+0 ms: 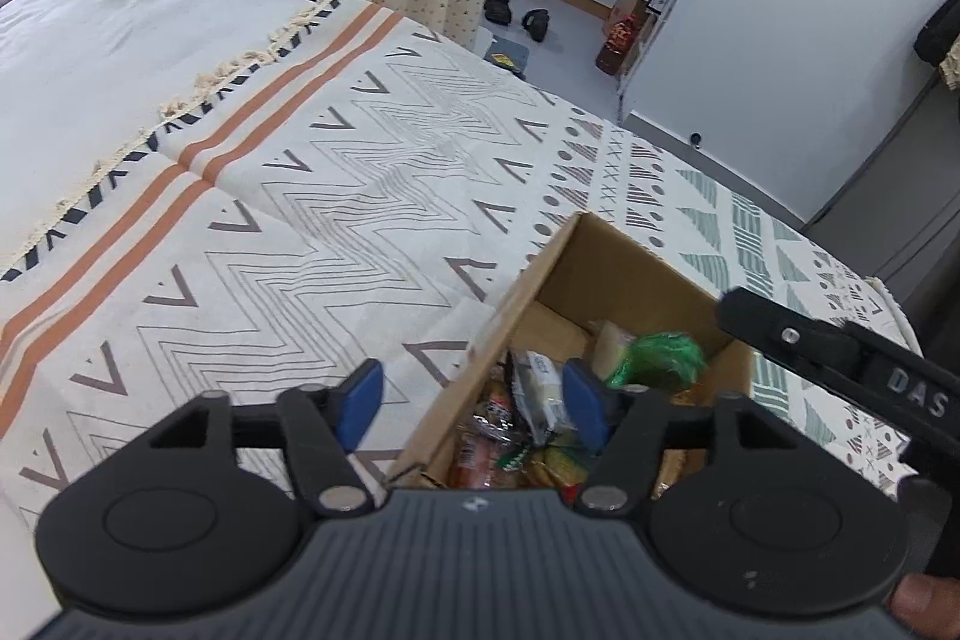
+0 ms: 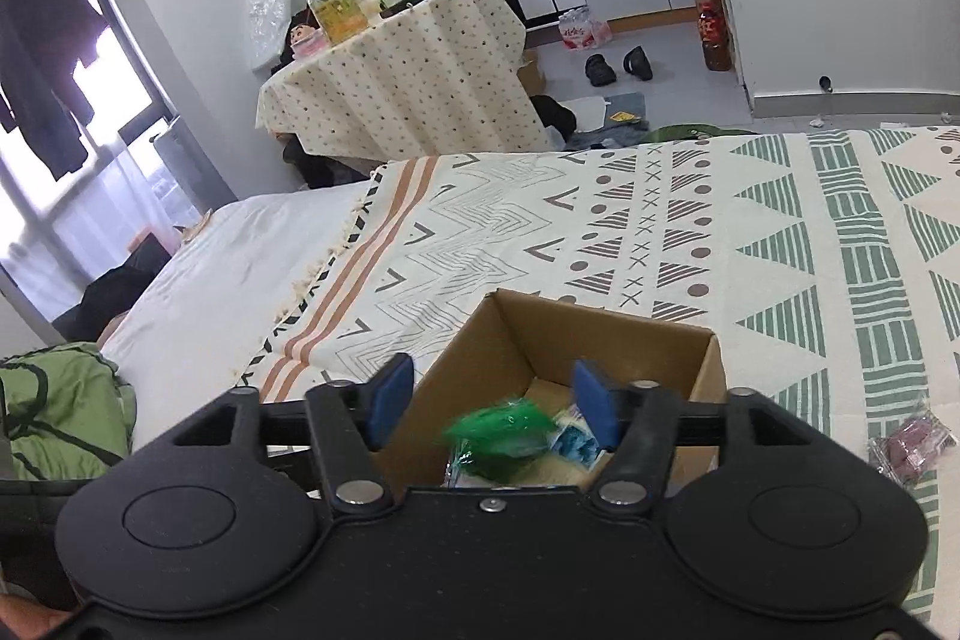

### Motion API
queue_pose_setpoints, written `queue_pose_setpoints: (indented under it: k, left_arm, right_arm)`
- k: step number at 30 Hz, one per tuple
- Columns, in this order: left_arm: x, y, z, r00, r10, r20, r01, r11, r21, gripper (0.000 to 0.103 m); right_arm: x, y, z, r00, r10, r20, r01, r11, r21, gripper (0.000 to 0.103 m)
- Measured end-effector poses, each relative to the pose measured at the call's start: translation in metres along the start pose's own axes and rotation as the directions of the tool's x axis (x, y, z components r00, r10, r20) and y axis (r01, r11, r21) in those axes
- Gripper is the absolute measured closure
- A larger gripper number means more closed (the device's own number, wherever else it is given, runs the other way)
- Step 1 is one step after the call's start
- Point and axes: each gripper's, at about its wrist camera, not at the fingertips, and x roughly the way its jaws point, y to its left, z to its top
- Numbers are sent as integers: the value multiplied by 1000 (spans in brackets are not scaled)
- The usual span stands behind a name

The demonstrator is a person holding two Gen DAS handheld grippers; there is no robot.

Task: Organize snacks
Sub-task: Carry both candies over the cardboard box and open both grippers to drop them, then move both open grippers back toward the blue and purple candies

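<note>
Snacks [image 1: 528, 430] in cardboard box [image 1: 606, 268]: light, crinkly, slippery wrappers, best pinched at sealed edges; left tool [image 1: 471, 403] and right tool [image 2: 492, 400] both released, nothing gripped

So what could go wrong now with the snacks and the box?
1. The green crinkly snack packet looks blurred between the open right gripper pads, above the brown cardboard box; it may bounce off the heap inside.
2. The purple clear-wrapped packet lies outside the box on the patterned cloth and could be forgotten.
3. The open left gripper hangs over the box wall and might nudge it.
</note>
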Motion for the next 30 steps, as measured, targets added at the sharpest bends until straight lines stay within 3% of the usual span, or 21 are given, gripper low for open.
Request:
queue_pose_setpoints:
  k: [5,14,25,30]
  left_arm:
    - [-1,2,1,1000,17,5,-17,1000,-9,19]
    - [-10,-16,-5,1000,1,4,-1,1000,27,13]
    - [-24,-53,-21,999,-33,16,32,997,75,8]
    - [-24,-75,-31,997,-79,-5,79,991,108,6]
  right_arm:
    - [-6,-6,-7,999,-16,-32,16,1000,-7,43]
    - [-34,-24,-17,996,-70,-49,68,997,-30,40]
    - [-73,-56,-21,993,-119,-18,118,993,-25,25]
    - [-85,-73,-25,989,-145,-14,145,989,-21,17]
